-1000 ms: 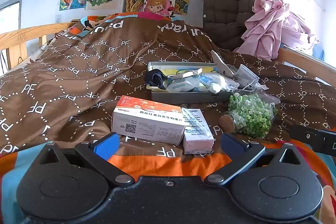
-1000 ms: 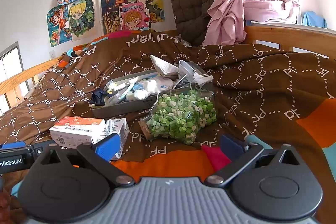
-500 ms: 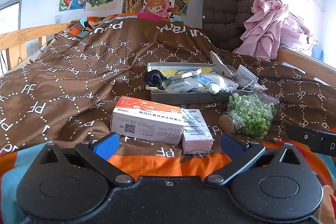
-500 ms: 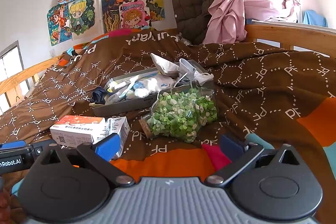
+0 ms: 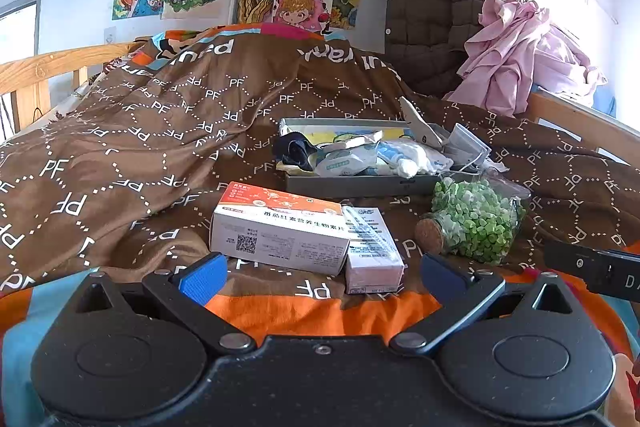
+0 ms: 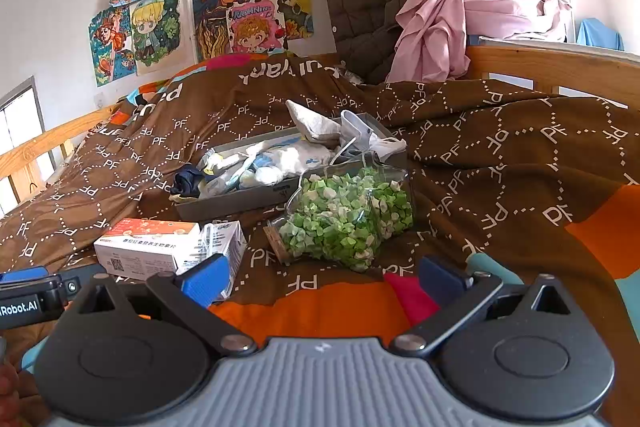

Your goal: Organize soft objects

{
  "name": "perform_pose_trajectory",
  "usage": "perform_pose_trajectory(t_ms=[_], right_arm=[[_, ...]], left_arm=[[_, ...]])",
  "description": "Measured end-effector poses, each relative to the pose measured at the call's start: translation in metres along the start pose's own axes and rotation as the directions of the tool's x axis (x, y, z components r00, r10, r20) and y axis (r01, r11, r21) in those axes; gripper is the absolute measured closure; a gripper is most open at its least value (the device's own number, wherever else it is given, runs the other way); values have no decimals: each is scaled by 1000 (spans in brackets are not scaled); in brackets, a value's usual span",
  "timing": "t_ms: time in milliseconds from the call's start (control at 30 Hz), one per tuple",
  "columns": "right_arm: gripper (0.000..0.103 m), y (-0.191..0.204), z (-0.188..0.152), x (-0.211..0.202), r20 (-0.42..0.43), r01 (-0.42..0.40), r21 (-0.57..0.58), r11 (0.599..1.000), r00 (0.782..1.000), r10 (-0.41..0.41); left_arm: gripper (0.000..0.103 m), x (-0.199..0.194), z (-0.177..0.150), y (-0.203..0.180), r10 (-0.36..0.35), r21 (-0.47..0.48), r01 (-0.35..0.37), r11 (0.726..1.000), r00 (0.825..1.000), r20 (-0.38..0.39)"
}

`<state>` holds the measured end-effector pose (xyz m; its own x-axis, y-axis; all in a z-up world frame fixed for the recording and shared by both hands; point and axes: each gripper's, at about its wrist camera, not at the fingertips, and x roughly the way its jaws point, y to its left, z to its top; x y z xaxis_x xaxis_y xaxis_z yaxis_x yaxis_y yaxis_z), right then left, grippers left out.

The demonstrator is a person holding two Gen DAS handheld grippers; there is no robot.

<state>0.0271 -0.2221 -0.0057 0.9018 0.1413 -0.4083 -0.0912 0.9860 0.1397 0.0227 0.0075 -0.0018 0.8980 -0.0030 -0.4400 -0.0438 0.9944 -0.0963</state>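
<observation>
Grippers, left (image 5: pixel 322 277) and right (image 6: pixel 324 279), I hold agape, empty (staging), facing tray (image 5: pixel 360 185) of soft bits.

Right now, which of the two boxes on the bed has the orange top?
The bigger box, on the left with a QR code on its front. The small box touching its right end is white and pale, with no orange.

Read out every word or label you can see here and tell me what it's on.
"PF", repeated: brown blanket.
"MORNING": cartoon poster on the wall.
"Robot.AI": left claw, seen from the right wrist.
Orange-and-white box: Chinese print and QR code, too small to read.
Small white box: print too blurred.
</observation>
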Motion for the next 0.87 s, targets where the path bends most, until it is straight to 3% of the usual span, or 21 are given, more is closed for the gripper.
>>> perform_pose_trajectory(t_ms=[867], right_arm=[[0, 0, -1, 0, -2, 0, 0, 1000, 1000, 0]], left_arm=[[1, 1, 0, 1, 6, 3, -6, 1000, 1000, -1]])
